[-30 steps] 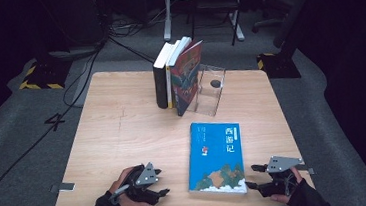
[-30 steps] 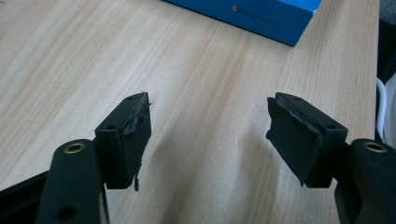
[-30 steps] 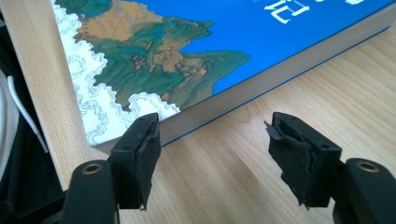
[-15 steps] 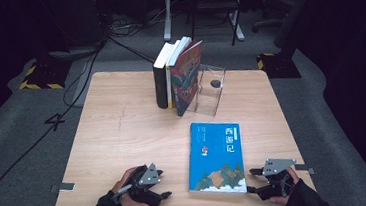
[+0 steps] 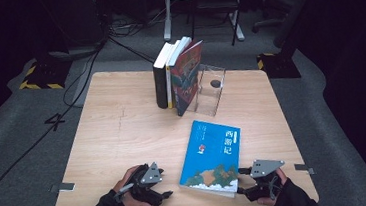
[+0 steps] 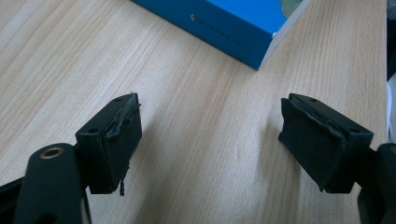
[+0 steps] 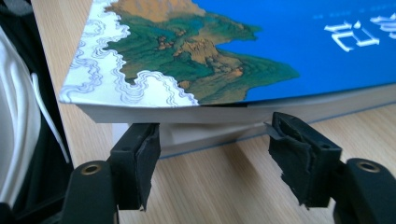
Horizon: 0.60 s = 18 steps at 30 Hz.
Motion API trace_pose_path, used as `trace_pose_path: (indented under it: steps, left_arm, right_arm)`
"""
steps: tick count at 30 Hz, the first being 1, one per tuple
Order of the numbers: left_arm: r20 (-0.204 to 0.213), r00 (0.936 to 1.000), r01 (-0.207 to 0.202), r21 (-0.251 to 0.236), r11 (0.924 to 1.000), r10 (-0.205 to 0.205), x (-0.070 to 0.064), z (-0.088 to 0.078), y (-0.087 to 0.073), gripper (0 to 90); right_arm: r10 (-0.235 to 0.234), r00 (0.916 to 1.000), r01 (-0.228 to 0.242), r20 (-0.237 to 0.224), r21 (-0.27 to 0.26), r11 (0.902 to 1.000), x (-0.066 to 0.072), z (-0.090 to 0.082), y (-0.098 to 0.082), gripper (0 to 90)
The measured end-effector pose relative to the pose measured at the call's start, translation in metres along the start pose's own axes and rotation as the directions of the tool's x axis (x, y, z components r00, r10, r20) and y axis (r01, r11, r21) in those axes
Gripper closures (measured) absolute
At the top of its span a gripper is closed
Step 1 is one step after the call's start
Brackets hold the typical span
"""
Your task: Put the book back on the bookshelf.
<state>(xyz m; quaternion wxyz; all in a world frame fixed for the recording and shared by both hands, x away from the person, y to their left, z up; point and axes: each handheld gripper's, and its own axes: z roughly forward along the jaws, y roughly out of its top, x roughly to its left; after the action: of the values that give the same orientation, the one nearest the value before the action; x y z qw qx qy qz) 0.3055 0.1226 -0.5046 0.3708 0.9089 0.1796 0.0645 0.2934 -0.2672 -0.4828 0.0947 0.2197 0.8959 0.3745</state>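
Blue book flat, long axis pointing away

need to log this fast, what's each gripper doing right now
Left gripper: open, jaws just widened, nothing between them but bare table.
Right gripper: open, jaws at the edge of the blue book, not gripping it.

standing books: three, upright, table's far side | clear acrylic bookend: just beside them | wooden table | grey carpet floor
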Motion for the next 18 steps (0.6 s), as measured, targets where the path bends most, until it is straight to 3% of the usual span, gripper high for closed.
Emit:
trace_pose_path:
  steps: [5, 13, 18]
  left_arm:
    - [-0.002, 1.0, -0.005, 0.006, 1.0, 0.005, -0.002, 0.007, 0.008, 20.1]
    - [-0.004, 0.9997, -0.024, -0.001, 0.9997, 0.024, -0.003, 0.022, 0.023, 19.1]
    - [-0.014, 0.9998, -0.01, 0.009, 0.9999, 0.01, -0.001, 0.025, 0.026, 16.5]
  right_arm:
    - [-0.004, 0.9999, 0.004, -0.011, 0.015, 0.9999, -0.003, -0.001, -0.005, 33.4]
    - [0.052, 0.9986, -0.052, -0.008, -0.01, 0.9986, -0.015, -0.009, -0.017, 33.8]
    - [0.029, 0.9996, -0.029, 0.002, 0.002, 0.9996, -0.013, -0.002, -0.016, 33.6]
